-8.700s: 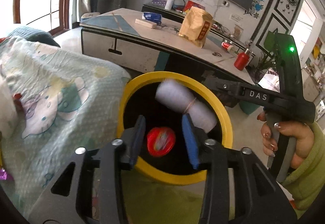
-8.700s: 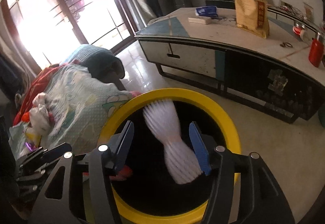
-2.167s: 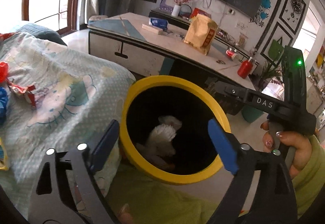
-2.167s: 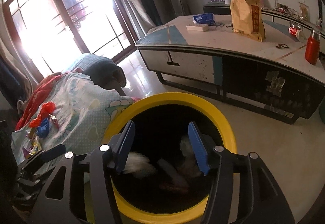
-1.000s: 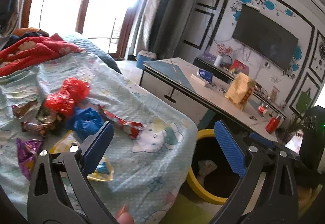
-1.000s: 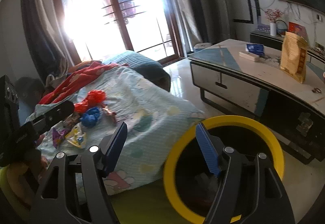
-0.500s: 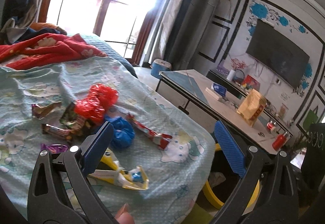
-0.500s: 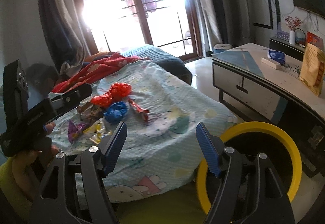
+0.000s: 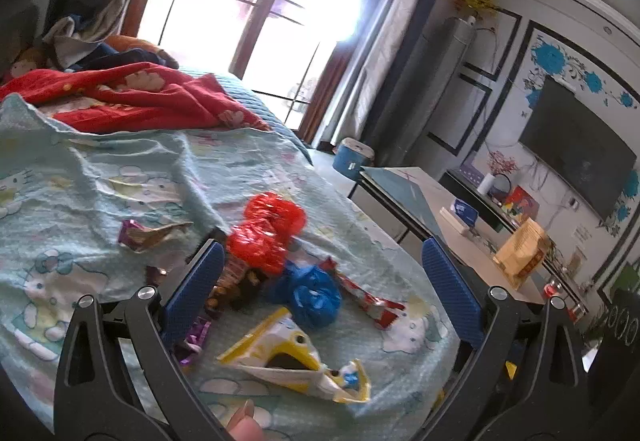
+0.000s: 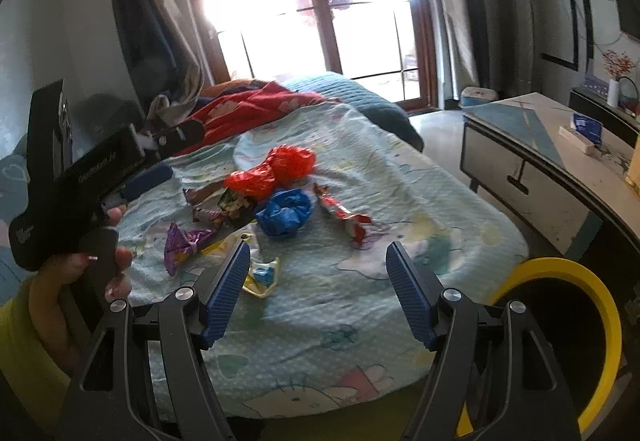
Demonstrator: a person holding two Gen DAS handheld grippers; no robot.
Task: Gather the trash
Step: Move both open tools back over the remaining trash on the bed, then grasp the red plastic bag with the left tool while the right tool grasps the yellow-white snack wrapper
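Observation:
Trash lies in a heap on the light-blue bedspread: a crumpled red bag, a blue bag, a red-and-white wrapper, a yellow-and-white packet and a purple wrapper. My left gripper hovers open over the heap, nothing between its blue pads. In the right wrist view the same red bag and blue bag lie ahead of my right gripper, which is open and empty above the bedspread. The yellow-rimmed black bin stands at the bed's right corner.
A red blanket and clothes are piled at the bed's far end by the bright window. A low white cabinet with boxes on top stands right of the bed. A hand holds the left gripper's black handle at the left.
Both grippers have swung left, away from the bin and toward the bed. The trash heap now sits between the left gripper's fingers in view; the bin has slid to the right edge.

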